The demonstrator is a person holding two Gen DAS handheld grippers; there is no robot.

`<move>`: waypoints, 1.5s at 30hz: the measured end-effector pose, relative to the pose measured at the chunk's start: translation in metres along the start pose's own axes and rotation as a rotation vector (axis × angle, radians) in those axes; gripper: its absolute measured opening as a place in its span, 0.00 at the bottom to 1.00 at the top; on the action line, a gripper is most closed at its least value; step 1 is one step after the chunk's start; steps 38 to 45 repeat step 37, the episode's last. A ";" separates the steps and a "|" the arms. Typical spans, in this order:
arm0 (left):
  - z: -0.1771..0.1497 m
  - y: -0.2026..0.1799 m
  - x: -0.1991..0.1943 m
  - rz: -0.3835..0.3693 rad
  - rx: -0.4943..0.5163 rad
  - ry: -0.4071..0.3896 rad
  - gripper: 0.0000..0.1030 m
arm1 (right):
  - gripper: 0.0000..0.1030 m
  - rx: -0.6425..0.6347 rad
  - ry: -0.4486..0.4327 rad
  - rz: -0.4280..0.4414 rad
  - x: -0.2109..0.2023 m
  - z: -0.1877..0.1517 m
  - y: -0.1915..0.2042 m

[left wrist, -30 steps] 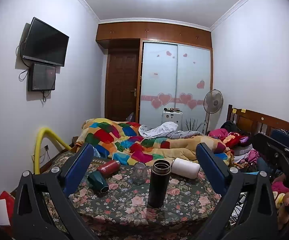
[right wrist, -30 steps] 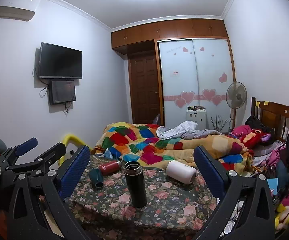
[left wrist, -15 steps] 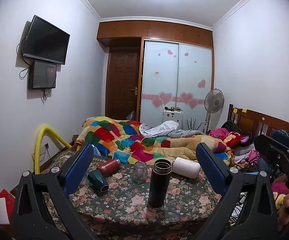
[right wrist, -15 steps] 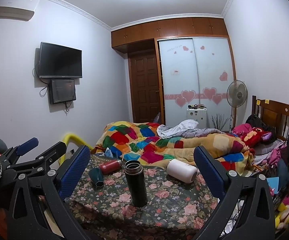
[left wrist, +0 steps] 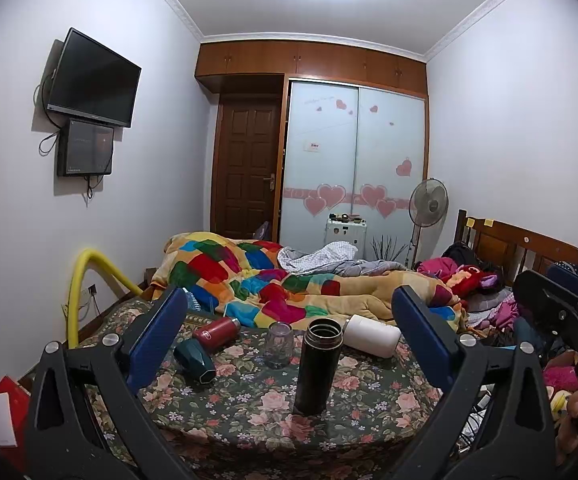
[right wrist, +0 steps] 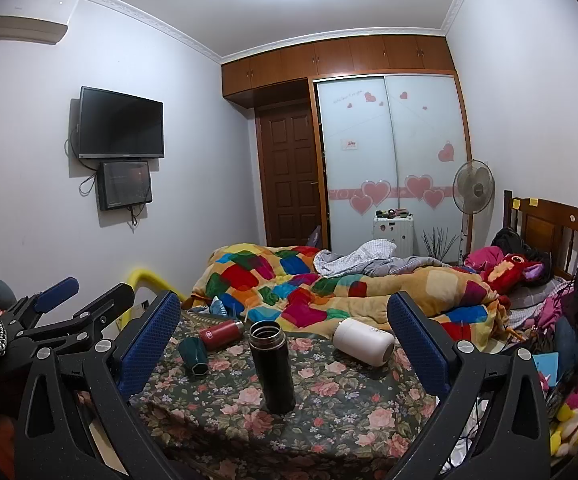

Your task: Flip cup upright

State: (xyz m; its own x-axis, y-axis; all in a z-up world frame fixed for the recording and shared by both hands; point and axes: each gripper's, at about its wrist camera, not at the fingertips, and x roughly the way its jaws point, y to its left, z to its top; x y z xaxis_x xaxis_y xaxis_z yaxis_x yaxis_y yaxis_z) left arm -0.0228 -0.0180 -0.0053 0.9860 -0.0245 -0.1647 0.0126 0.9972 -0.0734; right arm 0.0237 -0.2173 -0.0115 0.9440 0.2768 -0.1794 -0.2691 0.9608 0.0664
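Observation:
A black flask (left wrist: 317, 366) stands upright and open-topped in the middle of the floral table (left wrist: 249, 420); it also shows in the right wrist view (right wrist: 272, 366). A white cup (left wrist: 371, 335) (right wrist: 363, 342), a red bottle (left wrist: 216, 332) (right wrist: 221, 333) and a dark green cup (left wrist: 194, 360) (right wrist: 193, 355) lie on their sides. A clear glass (left wrist: 279, 344) stands mouth down behind the flask. My left gripper (left wrist: 289, 336) is open and empty, short of the table. My right gripper (right wrist: 285, 336) is open and empty, also short of it.
A bed with a patchwork quilt (left wrist: 273, 280) lies right behind the table. A yellow tube (left wrist: 85, 280) arches at the left wall. A wooden headboard (left wrist: 529, 248) and piled clothes fill the right. The left gripper's body (right wrist: 61, 312) shows at the left of the right wrist view.
Both views have shifted very slightly; the table objects sit a touch higher in the frame. Nothing on the table has moved and both grippers stay open.

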 end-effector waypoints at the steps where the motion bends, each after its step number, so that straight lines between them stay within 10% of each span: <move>1: 0.000 0.000 0.000 0.000 0.000 0.001 1.00 | 1.00 -0.002 0.000 -0.001 0.000 0.000 0.000; 45: -0.006 0.008 0.000 -0.013 -0.022 0.010 1.00 | 1.00 -0.033 0.032 0.000 0.009 -0.001 0.014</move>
